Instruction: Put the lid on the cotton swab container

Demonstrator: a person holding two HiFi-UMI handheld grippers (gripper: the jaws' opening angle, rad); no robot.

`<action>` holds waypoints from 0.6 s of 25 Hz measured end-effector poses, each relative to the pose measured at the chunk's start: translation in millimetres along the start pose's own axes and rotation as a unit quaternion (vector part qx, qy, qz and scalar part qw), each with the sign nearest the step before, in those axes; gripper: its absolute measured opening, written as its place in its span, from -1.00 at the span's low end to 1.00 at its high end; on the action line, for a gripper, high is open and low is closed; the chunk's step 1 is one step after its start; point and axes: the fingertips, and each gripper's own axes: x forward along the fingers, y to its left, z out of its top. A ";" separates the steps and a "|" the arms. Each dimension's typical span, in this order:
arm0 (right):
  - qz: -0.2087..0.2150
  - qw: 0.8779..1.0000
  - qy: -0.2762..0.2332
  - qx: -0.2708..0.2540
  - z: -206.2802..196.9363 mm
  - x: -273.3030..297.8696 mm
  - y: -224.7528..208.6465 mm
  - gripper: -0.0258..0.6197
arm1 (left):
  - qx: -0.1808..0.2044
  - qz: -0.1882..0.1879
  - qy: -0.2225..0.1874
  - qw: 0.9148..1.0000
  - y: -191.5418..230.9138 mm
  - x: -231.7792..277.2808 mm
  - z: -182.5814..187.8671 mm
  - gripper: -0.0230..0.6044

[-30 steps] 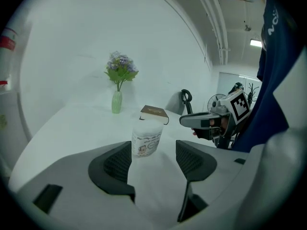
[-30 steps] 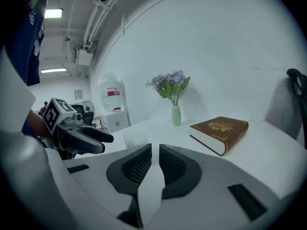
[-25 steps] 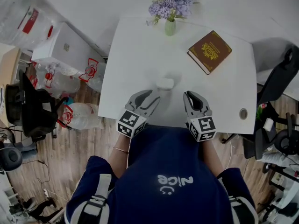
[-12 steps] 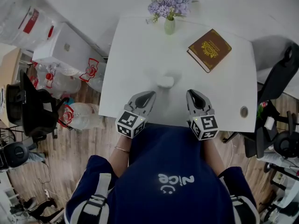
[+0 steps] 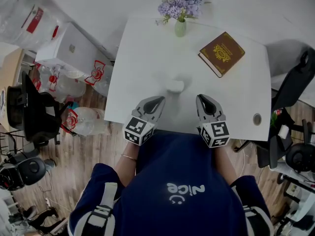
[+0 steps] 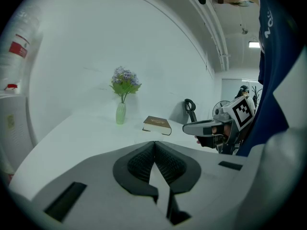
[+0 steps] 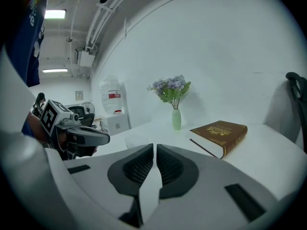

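Left tool point(image 5: 158, 100) and right tool point(image 5: 202, 98) closed, empty
We hold both pressed together at the near tabletop point(image 5: 147, 58) edge; the white cotton swab container point(image 5: 174, 86) sits just beyond, between them, touching neither.

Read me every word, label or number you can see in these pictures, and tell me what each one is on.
"nice", with a small smiley, upside down in the head view: on the person's dark blue shirt.
Gold emblem on the brown book: any lettering is too small to read.
Red label on the water bottle: too blurred to read.
Red print on the plastic bags: unreadable.
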 end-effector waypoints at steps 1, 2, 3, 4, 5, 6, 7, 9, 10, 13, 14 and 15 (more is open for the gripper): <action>0.000 1.000 0.000 -0.001 -0.1 0.0 0.4 -0.75 | 0.001 0.000 0.000 1.000 -0.1 0.2 -1.1 -0.86; 0.001 1.000 0.001 -0.003 -0.3 0.0 0.5 -0.75 | 0.002 -0.001 0.001 1.000 -0.5 0.4 -1.4 -0.86; 0.001 1.000 0.002 -0.003 -0.7 0.0 0.5 -0.75 | 0.002 -0.001 0.002 1.000 -1.2 0.7 -1.2 -0.86; 0.001 1.000 0.002 -0.004 -1.1 0.0 0.5 -0.75 | 0.002 -0.002 0.003 1.000 -1.8 1.0 -0.9 -0.86; 0.001 1.000 0.003 -0.004 -1.4 0.0 0.6 -0.75 | 0.003 -0.002 0.004 1.000 -1.8 1.3 -0.9 -0.86; 0.000 1.000 0.003 -0.005 -1.5 0.1 0.7 -0.75 | 0.005 -0.002 0.004 1.000 -1.8 1.4 -1.1 -0.86; 0.000 1.000 0.004 -0.006 -1.7 0.2 0.9 -0.75 | 0.005 -0.003 0.005 1.000 -2.2 1.5 -1.2 -0.86; 0.000 1.000 0.006 -0.008 -2.4 0.3 0.7 -0.75 | 0.007 -0.003 0.006 1.000 -2.7 2.2 -1.7 -0.86; 0.000 1.000 0.007 -0.009 -3.0 0.3 0.5 -0.75 | 0.008 -0.002 0.006 1.000 -2.6 2.6 -2.2 -0.87; 0.000 1.000 0.010 -0.011 -4.7 0.9 0.1 -0.75 | 0.009 -0.001 0.008 1.000 -3.1 3.4 -3.1 -0.86; 0.000 1.000 0.011 -0.011 -5.2 1.1 0.0 -0.75 | 0.008 -0.001 0.009 1.000 -3.7 3.5 -3.2 -0.86; 0.000 1.000 0.011 -0.012 -5.4 1.2 -0.1 -0.75 | 0.007 -0.001 0.010 1.000 -4.1 3.5 -3.6 -0.86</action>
